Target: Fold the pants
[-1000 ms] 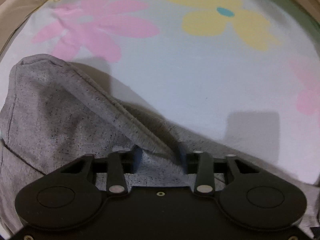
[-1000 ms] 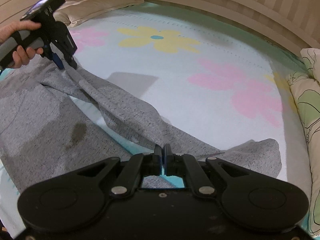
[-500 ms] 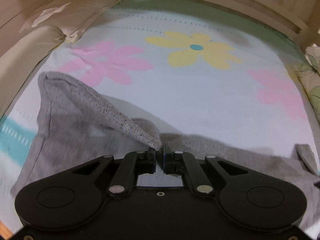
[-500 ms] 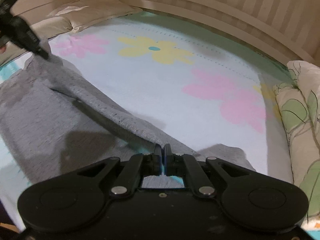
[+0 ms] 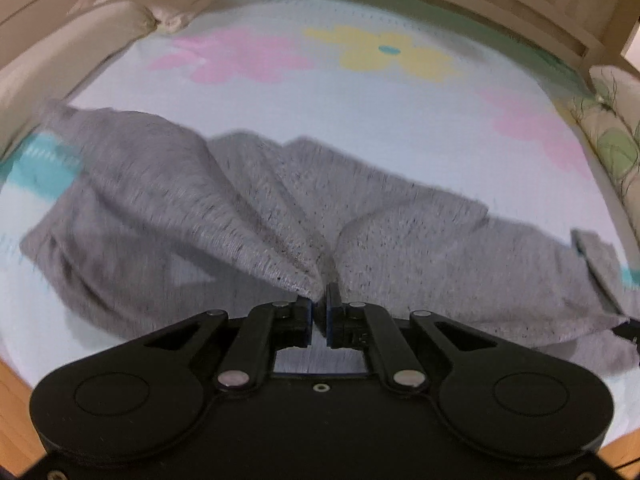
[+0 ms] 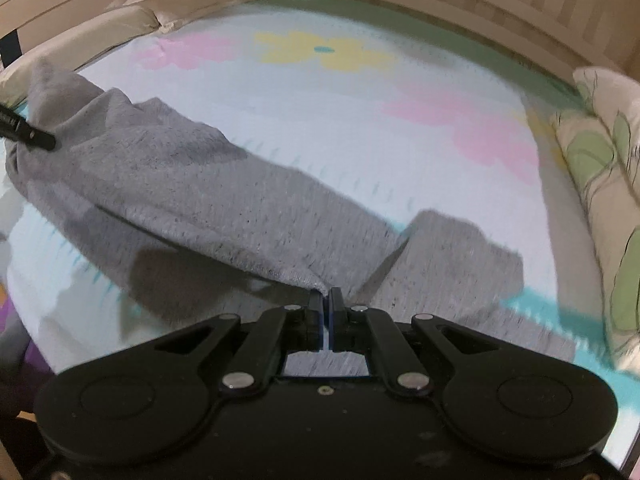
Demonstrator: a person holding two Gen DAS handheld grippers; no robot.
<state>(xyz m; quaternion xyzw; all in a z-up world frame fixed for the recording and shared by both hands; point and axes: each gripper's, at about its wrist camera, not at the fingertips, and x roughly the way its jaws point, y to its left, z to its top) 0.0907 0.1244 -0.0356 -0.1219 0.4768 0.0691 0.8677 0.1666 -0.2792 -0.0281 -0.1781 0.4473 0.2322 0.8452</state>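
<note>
- Left gripper (image 5: 319,307) we've got pinched on the pants (image 5: 248,216) edge at 6 o'clock, so that fabric lifts.
- Right gripper (image 6: 327,299) pinches the other end; pants sag between us over the bedsheet (image 6: 360,120) toward 9 o'clock.

Flecked knit pants (image 5: 400,240), matt (plastic) tool (image 5: 319,312)

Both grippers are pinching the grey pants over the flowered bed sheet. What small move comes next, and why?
Probably carry both pinched edges a little further toward yourself, then lower them. The left gripper and right gripper are each shut on the grey knit pants, whose lifted fold is not yet flat on the flowered bed sheet.
</note>
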